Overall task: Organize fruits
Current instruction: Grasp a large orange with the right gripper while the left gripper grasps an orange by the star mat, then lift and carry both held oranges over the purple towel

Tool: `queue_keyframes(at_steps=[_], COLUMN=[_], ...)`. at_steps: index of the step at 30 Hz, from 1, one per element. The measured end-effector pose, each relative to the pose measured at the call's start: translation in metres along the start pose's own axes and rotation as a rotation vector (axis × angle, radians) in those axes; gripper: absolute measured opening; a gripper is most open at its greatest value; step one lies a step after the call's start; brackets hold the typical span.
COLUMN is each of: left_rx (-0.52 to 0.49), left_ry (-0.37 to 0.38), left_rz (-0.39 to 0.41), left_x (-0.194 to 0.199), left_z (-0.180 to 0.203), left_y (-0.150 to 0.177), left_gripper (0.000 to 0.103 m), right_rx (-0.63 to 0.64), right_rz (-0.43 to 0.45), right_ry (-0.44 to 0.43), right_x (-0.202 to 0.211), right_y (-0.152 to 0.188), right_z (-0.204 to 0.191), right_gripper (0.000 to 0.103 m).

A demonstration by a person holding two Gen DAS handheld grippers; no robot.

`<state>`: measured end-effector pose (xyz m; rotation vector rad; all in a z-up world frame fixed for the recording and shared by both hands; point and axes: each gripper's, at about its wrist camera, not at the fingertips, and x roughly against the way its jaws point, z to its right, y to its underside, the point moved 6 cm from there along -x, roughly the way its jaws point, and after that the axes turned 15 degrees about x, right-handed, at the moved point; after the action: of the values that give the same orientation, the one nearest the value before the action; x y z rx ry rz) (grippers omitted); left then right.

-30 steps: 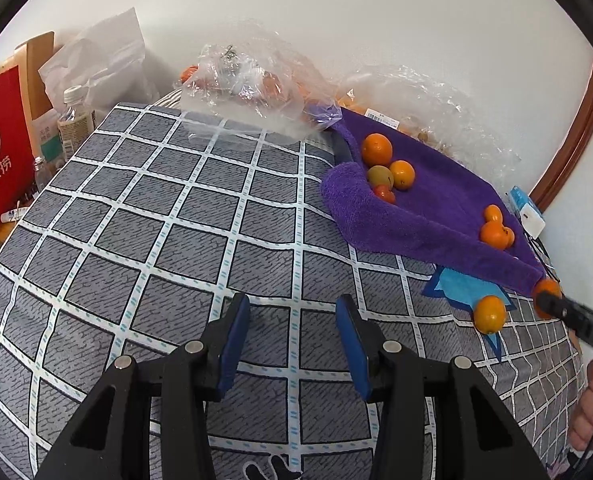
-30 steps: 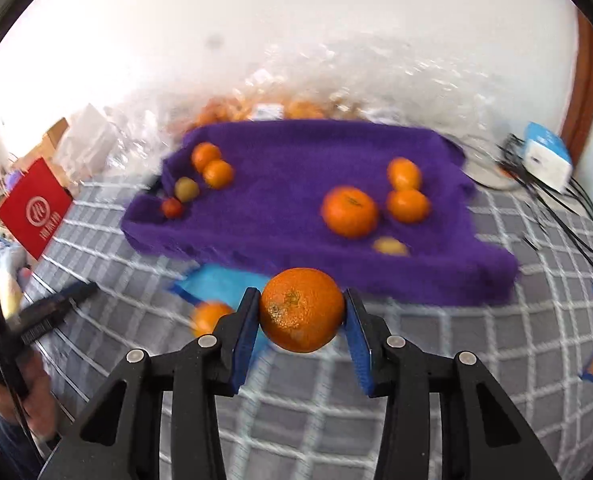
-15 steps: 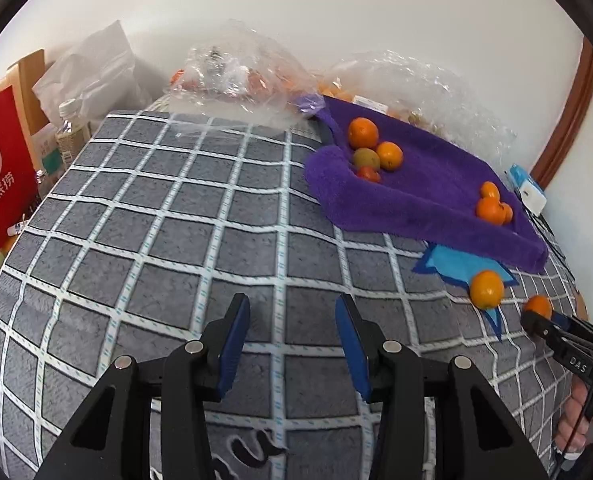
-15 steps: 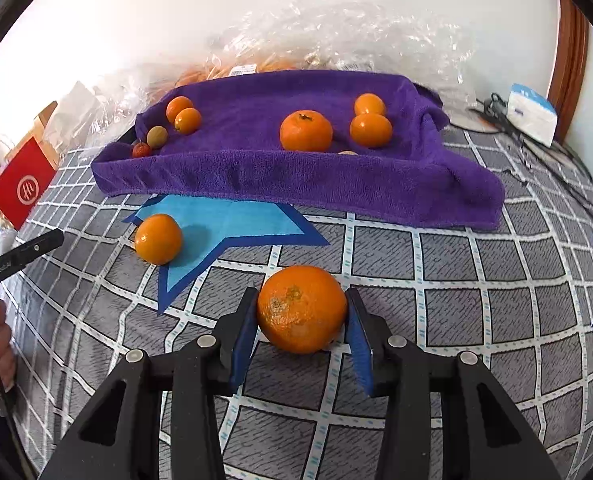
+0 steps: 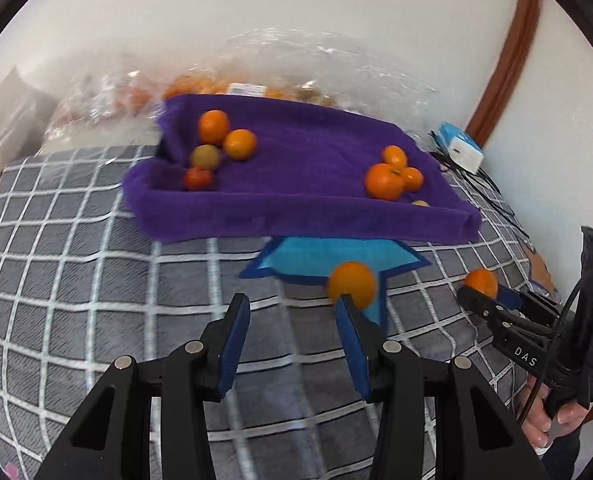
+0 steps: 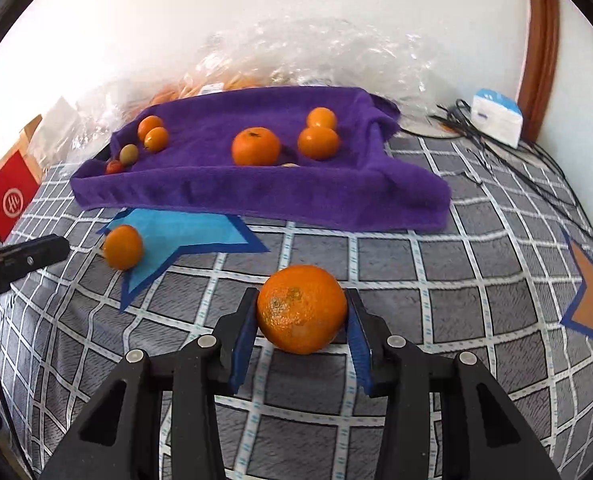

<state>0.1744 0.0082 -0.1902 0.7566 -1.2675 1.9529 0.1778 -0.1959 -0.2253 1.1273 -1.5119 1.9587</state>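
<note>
My right gripper [image 6: 300, 308] is shut on a large orange [image 6: 301, 308], low over the checked cloth; it also shows in the left wrist view [image 5: 481, 282]. My left gripper [image 5: 292, 312] is open and empty, just short of a loose orange [image 5: 351, 284] lying on the blue star patch [image 5: 320, 254]. That orange shows in the right wrist view [image 6: 123, 246] too. Behind lies a purple towel tray [image 5: 296, 216] holding several oranges, a greenish fruit [image 5: 204, 156] and a small red fruit [image 5: 197, 179].
Clear plastic bags of fruit [image 6: 296, 52] lie behind the towel by the wall. A white-blue box [image 6: 495, 116] and black cables [image 6: 516, 168] are at the right. A red box [image 6: 10, 196] stands left. An orange star patch [image 6: 592, 300] is at the right edge.
My left gripper has swung right and forward toward the loose orange on the blue star. My right gripper has pulled back and lowered with its orange still held.
</note>
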Motion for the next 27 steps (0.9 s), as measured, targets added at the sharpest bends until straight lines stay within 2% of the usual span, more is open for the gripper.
queue_keyframes(at_steps=[4,9,10,11,14,18,23,27], left_rx=[-0.032,-0.036,-0.030,-0.020,-0.010,-0.019,-0.017,0.035], left_ry=[0.020,-0.003,-0.002,0.005,0.011,-0.030,-0.181,-0.191], left_rz=[-0.029,-0.048,-0.058,-0.067,-0.052,-0.005,0.079,0.074], left_x=[-0.012,-0.030,-0.034,-0.037,-0.038,-0.018,0.007,0.010], left_z=[0.022,0.034,0.033,0.034,0.032,0.015,-0.030,-0.058], left_y=[0.004,0.003,0.003,0.004,0.003,0.001,-0.006,-0.005], left_gripper=[0.043,0.042,0.041,0.034,0.033,0.033,0.033,0.033], right_rx=[-0.012,-0.010,-0.010,-0.009,-0.001,0.008,0.015,0.020], right_rz=[0.014,0.013,0.013,0.013,0.018,-0.002,-0.020,-0.030], right_ry=[-0.005,0.005,0.010,0.025,0.030,0.046,0.048,0.060], right_x=[0.001,0.000,0.000,0.000,0.002,-0.001,-0.005,-0.006], right_y=[0.000,0.000,0.000,0.001,0.000,0.001,0.000,0.001], right_z=[0.002,0.001,0.001,0.001,0.000,0.000,-0.001,-0.002], right_gripper=[0.042,0.042,0.042,0.042,0.042,0.042,0.042,0.042])
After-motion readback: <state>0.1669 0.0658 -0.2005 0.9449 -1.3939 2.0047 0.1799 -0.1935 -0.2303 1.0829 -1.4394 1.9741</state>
